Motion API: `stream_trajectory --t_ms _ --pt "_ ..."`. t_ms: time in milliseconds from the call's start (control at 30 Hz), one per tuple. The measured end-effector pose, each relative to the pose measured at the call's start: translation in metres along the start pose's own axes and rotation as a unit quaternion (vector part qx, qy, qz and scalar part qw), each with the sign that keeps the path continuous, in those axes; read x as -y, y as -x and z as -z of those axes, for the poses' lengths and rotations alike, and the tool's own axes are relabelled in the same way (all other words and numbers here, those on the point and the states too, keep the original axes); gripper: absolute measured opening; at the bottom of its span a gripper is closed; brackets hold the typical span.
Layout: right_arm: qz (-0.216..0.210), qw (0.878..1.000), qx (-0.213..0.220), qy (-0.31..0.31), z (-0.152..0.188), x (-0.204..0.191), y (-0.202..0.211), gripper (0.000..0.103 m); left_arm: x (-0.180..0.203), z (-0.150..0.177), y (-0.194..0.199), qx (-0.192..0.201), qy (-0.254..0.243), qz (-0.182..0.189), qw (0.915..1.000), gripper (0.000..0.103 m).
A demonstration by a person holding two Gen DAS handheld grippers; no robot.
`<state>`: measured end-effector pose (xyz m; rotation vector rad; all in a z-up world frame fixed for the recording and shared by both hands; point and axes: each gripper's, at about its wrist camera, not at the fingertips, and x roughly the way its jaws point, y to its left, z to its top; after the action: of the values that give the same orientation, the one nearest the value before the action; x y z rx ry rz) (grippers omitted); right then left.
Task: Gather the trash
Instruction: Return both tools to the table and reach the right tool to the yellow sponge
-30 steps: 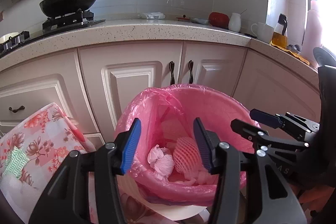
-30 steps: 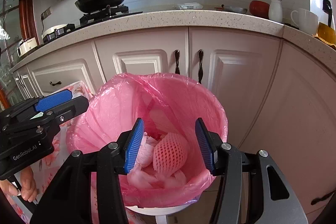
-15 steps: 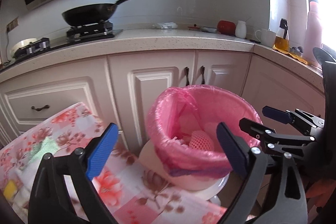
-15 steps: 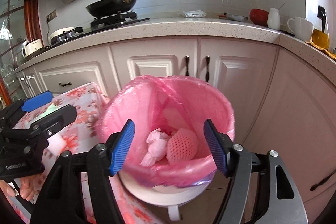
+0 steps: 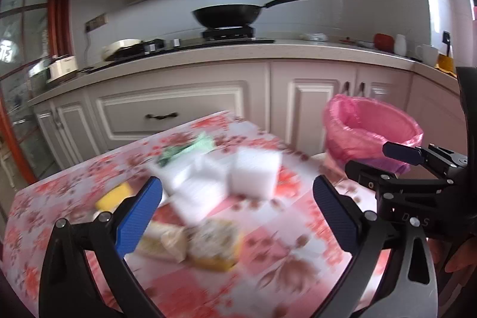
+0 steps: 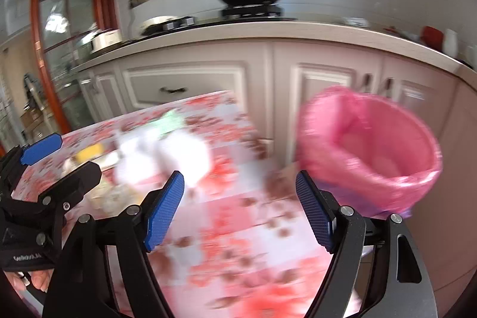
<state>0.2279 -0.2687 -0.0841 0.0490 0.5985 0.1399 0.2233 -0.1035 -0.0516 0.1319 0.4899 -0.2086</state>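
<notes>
Trash lies in a loose cluster on the floral tablecloth, and I take the pink-lined bin as my landmark: the cluster sits well to the left of it. From my left wrist camera, farthest from the bin is a yellow piece, then a green scrap, white foam blocks, and nearer me a beige wrapper and a yellow-edged sponge-like piece. My left gripper has its jaws spread wide and grips nothing; the foam blocks lie ahead between its blue pads, apart from them. My right gripper is also spread wide and empty, with the foam to the left of its fingers and the bin just beyond its right finger. Motion blur smears every item, so I cannot tell what the wrappers are, and the bin's contents are unreadable from here. In the right view the left gripper's body covers part of the cluster.
</notes>
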Motion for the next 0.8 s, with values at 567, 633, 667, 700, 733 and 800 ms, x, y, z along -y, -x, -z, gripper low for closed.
stream_trajectory --t_ms 567,633,667,700,733,800 --pt "-0.096 0.990 -0.066 0.083 0.039 -0.127 -0.032 0.074 -0.130 0.104 0.060 -0.075 0.097 -0.127 0.9843 0.098" --pt "-0.099 0.988 -0.070 0.093 0.039 -0.135 -0.043 0.074 -0.140 0.107 0.059 -0.080 0.110 -0.135 0.9816 0.098" --pt "-0.095 0.988 -0.073 0.098 0.039 -0.138 -0.048 0.074 -0.145 0.109 0.058 -0.082 0.115 -0.139 0.9802 0.098" --pt "-0.091 0.988 -0.076 0.102 0.038 -0.139 -0.055 0.074 -0.149 0.110 0.057 -0.084 0.118 -0.142 0.9792 0.098" --pt "-0.086 0.988 -0.084 0.102 0.037 -0.139 -0.064 0.074 -0.150 0.111 0.057 -0.086 0.120 -0.143 0.9786 0.098" --pt "-0.084 0.987 -0.096 0.096 0.037 -0.136 -0.075 0.074 -0.154 0.114 0.055 -0.090 0.123 -0.147 0.9774 0.098"
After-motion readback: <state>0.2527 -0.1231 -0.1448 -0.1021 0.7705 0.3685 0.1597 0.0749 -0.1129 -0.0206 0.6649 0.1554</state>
